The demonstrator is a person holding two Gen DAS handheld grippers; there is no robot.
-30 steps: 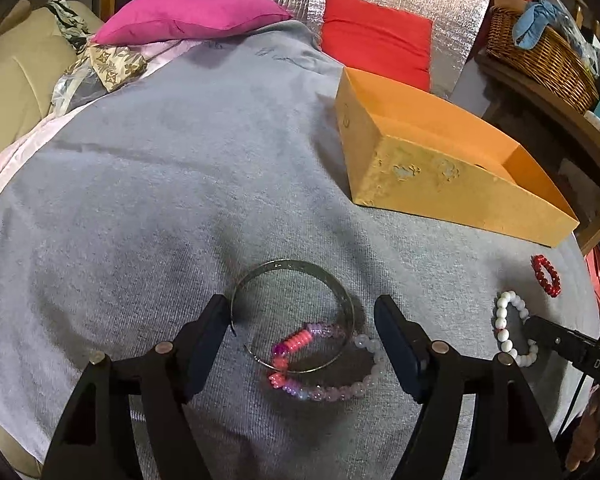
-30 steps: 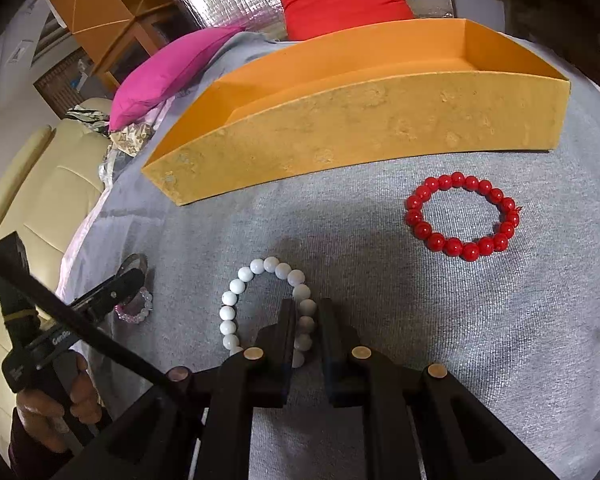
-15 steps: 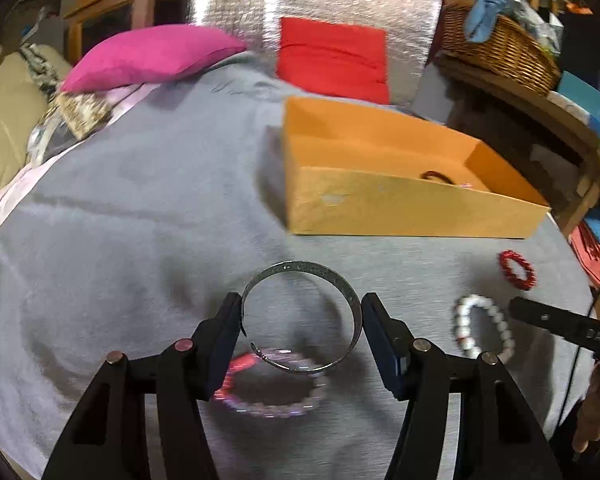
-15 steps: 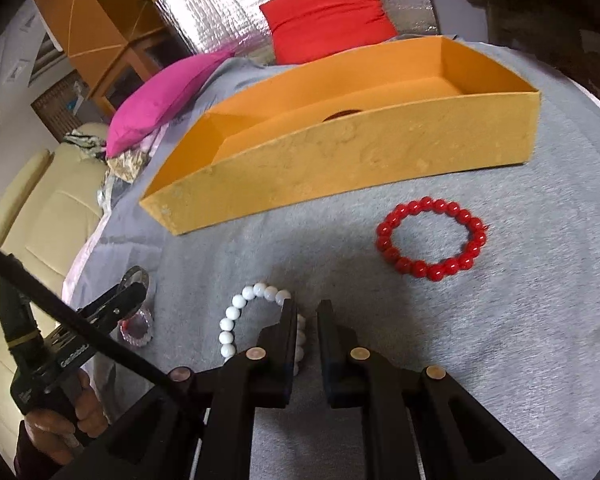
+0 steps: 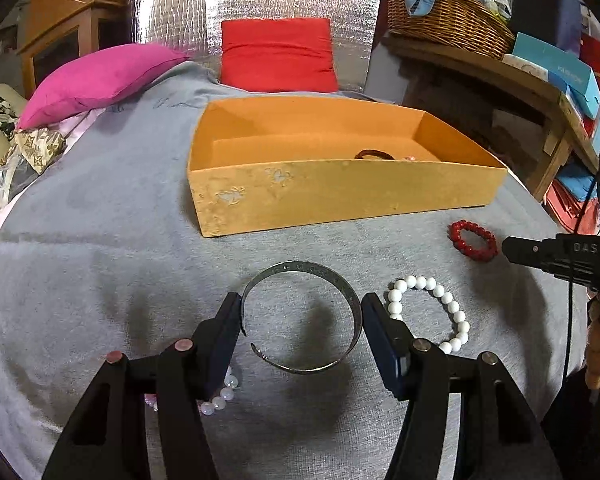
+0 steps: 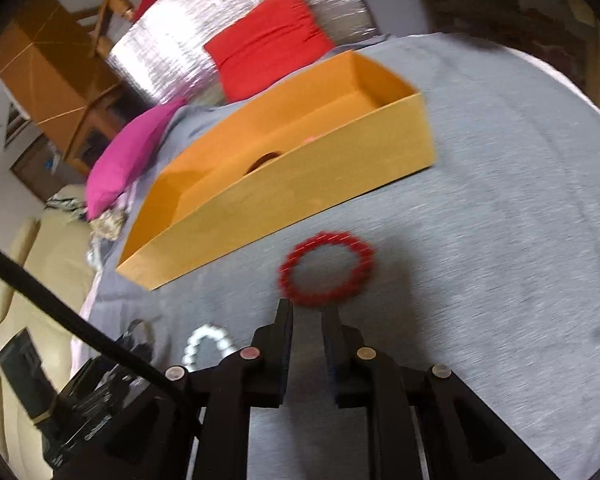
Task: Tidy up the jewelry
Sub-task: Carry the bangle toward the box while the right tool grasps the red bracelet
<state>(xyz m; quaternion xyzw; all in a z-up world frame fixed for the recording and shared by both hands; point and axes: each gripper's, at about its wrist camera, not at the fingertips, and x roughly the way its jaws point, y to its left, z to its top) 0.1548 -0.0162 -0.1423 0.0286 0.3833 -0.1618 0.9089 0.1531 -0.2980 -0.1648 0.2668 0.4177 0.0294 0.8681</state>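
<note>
L gripper (image 5: 302, 316): jaws set across the metal cuff bangle (image 5: 300, 318), one pad on each outer side of the ring, clamped on it. Bangle sits flat-ish between the pads w/ its open gap toward the left pad and camera side. It looks lifted off the grey cloth (image 5: 100, 260), judging by the shadow under it. Orange box (image 5: 340, 196) lies straight ahead of the jaws, long axis running left-right across the view, near wall facing the gripper; a dark ring is already inside. So the carry is fwd and over that near wall. L hand is the one w/ the load.

R gripper (image 6: 306, 312): jaws have just been opening a little, only a narrow gap, nothing between them. Red bead bracelet (image 6: 326, 268) lies just ahead of the tips, flat on the cloth, view blurred. White bead bracelet (image 5: 428, 312) lies on the cloth just right of the L jaws, between the two grippers. Pale pink bead bracelet (image 5: 220, 394) is half hidden under the L finger.
</note>
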